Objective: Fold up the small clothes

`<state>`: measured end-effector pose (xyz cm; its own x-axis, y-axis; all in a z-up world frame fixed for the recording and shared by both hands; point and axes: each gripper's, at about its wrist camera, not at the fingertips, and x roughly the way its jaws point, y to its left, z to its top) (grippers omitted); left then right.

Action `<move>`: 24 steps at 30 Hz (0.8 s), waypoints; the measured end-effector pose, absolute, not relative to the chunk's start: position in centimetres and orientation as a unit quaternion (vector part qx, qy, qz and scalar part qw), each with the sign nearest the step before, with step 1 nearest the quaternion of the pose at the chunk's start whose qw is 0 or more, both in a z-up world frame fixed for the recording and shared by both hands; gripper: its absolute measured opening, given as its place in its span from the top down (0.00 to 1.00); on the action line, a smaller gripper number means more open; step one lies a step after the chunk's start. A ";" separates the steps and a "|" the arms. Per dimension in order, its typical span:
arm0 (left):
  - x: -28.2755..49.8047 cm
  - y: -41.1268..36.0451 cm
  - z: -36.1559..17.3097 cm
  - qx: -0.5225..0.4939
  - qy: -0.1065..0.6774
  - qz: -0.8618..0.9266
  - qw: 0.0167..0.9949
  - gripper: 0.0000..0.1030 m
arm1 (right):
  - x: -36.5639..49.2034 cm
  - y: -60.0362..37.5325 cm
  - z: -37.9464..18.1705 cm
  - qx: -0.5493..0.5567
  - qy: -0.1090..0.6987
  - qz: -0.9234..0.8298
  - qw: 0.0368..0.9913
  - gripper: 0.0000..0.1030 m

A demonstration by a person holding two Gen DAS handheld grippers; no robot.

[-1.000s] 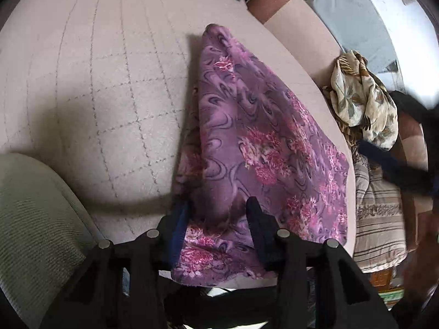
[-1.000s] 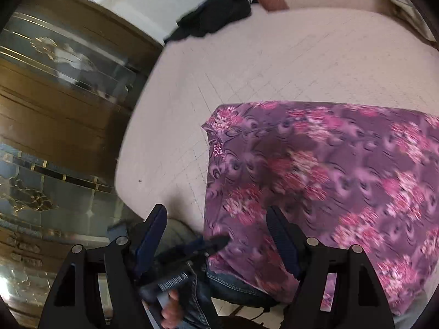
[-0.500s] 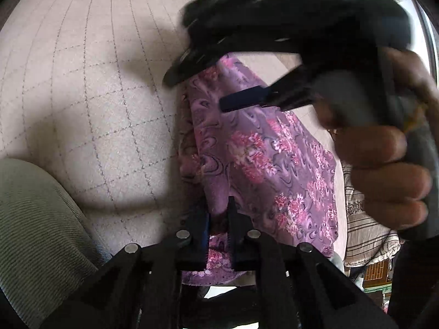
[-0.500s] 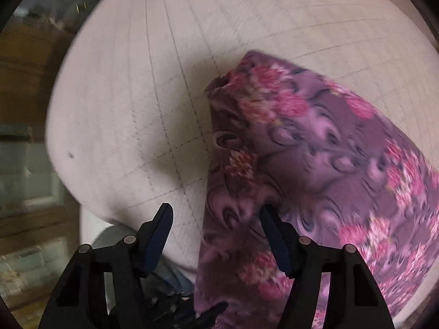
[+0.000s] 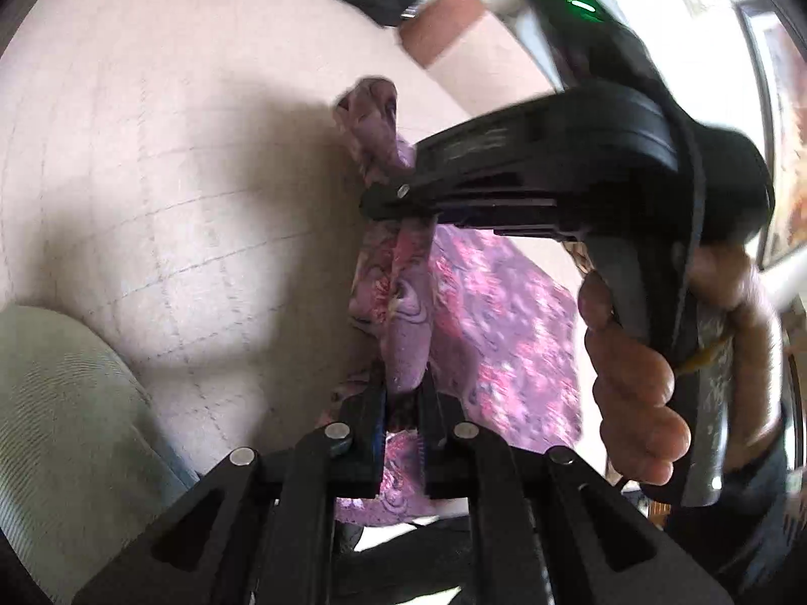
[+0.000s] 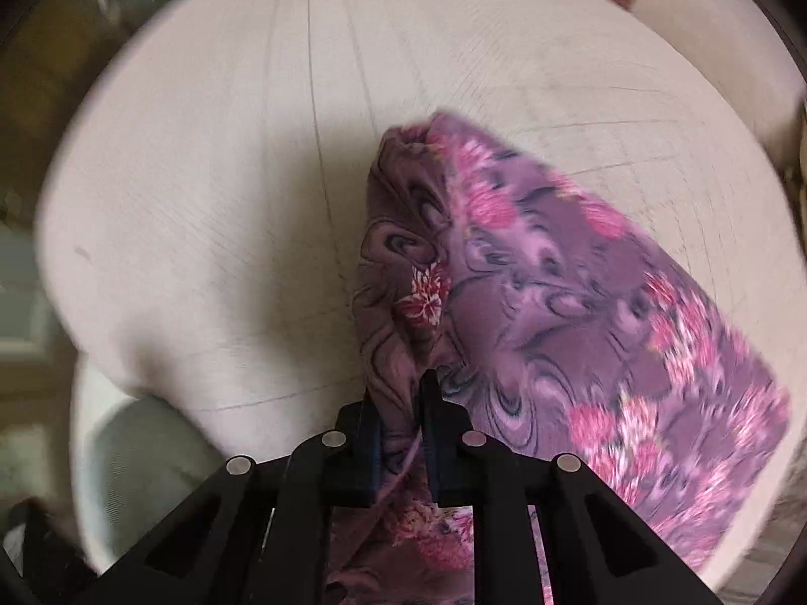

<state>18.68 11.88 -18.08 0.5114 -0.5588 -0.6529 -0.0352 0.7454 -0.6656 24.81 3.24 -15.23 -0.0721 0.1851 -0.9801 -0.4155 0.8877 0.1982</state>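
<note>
Left gripper and right gripper each clamp the bunched edge of the purple floral-print soft garment over the beige grid-quilted cushion.

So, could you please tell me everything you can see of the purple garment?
The garment is thin, soft-looking purple fabric printed with pink flowers and dark swirls. It lies partly on the beige gridded cushion, with one edge bunched and lifted into a ridge. The right tool is shut on that edge near one end, and the left tool is shut on it further along. The rest spreads flat and creased to the right, its far corner reaching the cushion's edge.
</note>
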 end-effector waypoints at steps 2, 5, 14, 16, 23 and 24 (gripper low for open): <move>18.2 11.2 -16.6 -0.309 0.466 -0.176 0.810 0.91 | 24.2 -0.3 -12.8 -0.010 0.676 0.242 0.696 0.87; 16.9 8.7 -12.9 -0.261 0.451 -0.193 0.831 0.91 | 23.4 -6.5 -10.3 0.108 0.650 0.264 0.704 0.87; 14.8 -4.5 -6.0 -0.098 0.439 -0.267 0.853 0.91 | 19.9 -24.5 -4.6 0.303 0.539 0.303 0.725 0.87; 14.7 -8.5 -5.8 -0.070 0.442 -0.282 0.849 0.91 | 19.8 -28.7 -4.6 0.334 0.522 0.301 0.725 0.87; 19.0 -20.0 -9.1 -0.002 0.482 -0.299 0.823 0.91 | 18.5 -38.8 -9.5 0.425 0.506 0.265 0.702 0.87; 19.6 -21.7 -10.2 0.014 0.486 -0.297 0.821 0.91 | 18.7 -40.2 -11.0 0.433 0.510 0.259 0.696 0.87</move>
<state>19.60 -21.73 -10.19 0.3499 -0.4753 -0.8073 0.5016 0.8229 -0.2670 18.65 -40.16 -11.02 0.3460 0.8025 -0.4861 0.0818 0.4903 0.8677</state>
